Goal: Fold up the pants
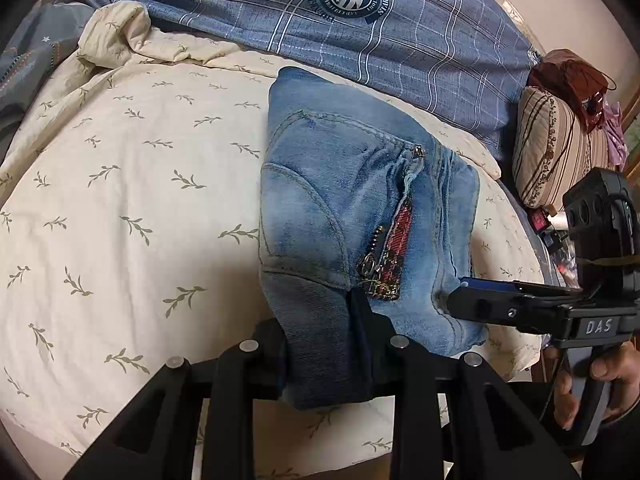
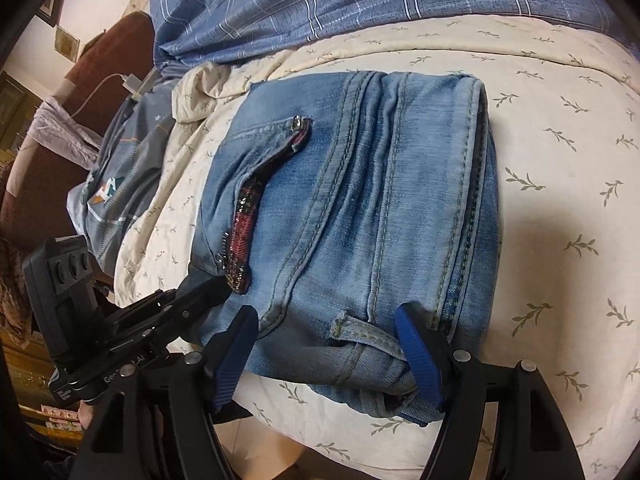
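The blue jeans lie folded into a compact bundle on the cream leaf-print sheet; they also show in the right wrist view. My left gripper is shut on a thick fold at the bundle's near edge, and it shows from the side in the right wrist view. My right gripper has its blue-padded jaws spread wide around the bundle's waistband edge with the belt loop; it also shows in the left wrist view, its tip on the denim.
A blue plaid duvet lies bunched behind the jeans. A striped pillow and dark red bag sit at the right. A brown headboard with a charger cable, and a grey garment, are at the left.
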Tool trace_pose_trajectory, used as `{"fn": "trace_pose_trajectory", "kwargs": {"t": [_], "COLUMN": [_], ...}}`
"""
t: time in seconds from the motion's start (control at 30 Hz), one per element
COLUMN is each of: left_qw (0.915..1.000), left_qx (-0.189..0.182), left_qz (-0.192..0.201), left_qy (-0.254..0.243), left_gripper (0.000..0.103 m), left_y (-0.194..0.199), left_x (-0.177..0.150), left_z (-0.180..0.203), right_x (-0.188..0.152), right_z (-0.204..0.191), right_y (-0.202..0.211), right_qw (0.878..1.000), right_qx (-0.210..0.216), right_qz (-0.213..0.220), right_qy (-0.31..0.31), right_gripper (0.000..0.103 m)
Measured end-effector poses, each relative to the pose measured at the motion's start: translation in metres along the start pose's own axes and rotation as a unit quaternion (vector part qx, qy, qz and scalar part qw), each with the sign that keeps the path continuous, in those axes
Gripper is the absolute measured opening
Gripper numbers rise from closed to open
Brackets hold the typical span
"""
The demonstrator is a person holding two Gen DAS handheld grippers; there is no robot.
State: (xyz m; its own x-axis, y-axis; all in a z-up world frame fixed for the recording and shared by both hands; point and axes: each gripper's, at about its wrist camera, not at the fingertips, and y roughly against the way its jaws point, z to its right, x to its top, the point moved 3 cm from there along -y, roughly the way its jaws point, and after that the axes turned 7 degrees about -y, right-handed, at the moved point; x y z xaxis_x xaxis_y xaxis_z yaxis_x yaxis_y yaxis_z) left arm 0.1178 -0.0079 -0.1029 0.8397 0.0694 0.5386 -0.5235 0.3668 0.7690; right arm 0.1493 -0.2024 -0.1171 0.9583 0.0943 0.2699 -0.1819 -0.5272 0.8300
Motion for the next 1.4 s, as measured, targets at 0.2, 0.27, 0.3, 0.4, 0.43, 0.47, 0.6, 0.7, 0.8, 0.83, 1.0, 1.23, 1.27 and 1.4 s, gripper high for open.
{"fn": "trace_pose_trajectory", "kwargs": {"t": [0.2,0.27,0.3,0.4,0.43,0.47,0.6,0.7,0.8,0.83,1.0,1.23,1.27,1.4], "left_qw": [0.9997,0.9979,0.9959,0.9817,0.979,0.976,0.9724,0.9764,0.9685,0.9778,0.9992,0.9943,0.9926,0.9902], "left_qx": [-0.016,-0.042,-0.062,-0.127,-0.126,-0.12,-0.157,-0.143,-0.165,-0.142,0.01,-0.047,-0.058,-0.08], "left_qz": [0.002,0.004,0.003,0.038,0.057,0.076,0.047,0.007,-0.051,-0.033,-0.01,-0.019,-0.019,-0.021], "left_qy": [0.02,0.048,0.066,0.137,0.15,0.165,0.165,0.162,0.18,0.15,0.039,0.094,0.104,0.112], "left_gripper": [0.032,0.036,0.038,0.05,0.061,0.071,0.072,0.072,0.049,0.041,0.026,0.04,0.044,0.051], "left_y": [0.003,0.006,0.009,0.031,0.039,0.046,0.028,-0.005,-0.033,-0.024,-0.021,-0.019,-0.017,-0.012], "left_x": [-0.001,0.0,0.001,0.007,0.01,0.017,0.045,0.058,0.048,0.051,0.047,0.046,0.047,0.046], "left_z": [-0.007,-0.014,-0.02,-0.049,-0.057,-0.068,-0.068,-0.061,-0.05,-0.043,-0.008,-0.029,-0.033,-0.032], "right_x": [0.018,0.028,0.031,0.032,0.033,0.033,0.036,0.037,0.033,0.03,0.031,0.035,0.04,0.071], "right_z": [-0.02,-0.023,-0.021,0.0,0.001,0.001,-0.003,-0.007,0.0,0.005,0.005,-0.011,-0.013,-0.004], "right_y": [0.031,0.029,0.021,-0.012,-0.007,-0.004,-0.004,-0.003,-0.004,-0.003,-0.003,0.015,0.026,0.038], "right_qw": [0.999,0.997,0.998,0.998,0.996,0.996,0.997,0.997,0.996,0.995,0.995,0.997,0.996,0.992], "right_qx": [0.034,0.054,0.052,0.043,0.057,0.061,0.06,0.065,0.08,0.085,0.085,0.076,0.088,0.102], "right_qz": [0.037,0.042,0.033,0.005,0.007,0.004,-0.015,-0.017,-0.012,-0.011,-0.017,-0.018,0.002,0.046], "right_qy": [-0.011,-0.019,-0.02,-0.052,-0.061,-0.063,-0.049,-0.042,-0.042,-0.045,-0.04,-0.021,-0.019,-0.048], "right_gripper": [0.075,0.075,0.077,0.078,0.078,0.077,0.077,0.079,0.079,0.079,0.079,0.079,0.079,0.079]}}
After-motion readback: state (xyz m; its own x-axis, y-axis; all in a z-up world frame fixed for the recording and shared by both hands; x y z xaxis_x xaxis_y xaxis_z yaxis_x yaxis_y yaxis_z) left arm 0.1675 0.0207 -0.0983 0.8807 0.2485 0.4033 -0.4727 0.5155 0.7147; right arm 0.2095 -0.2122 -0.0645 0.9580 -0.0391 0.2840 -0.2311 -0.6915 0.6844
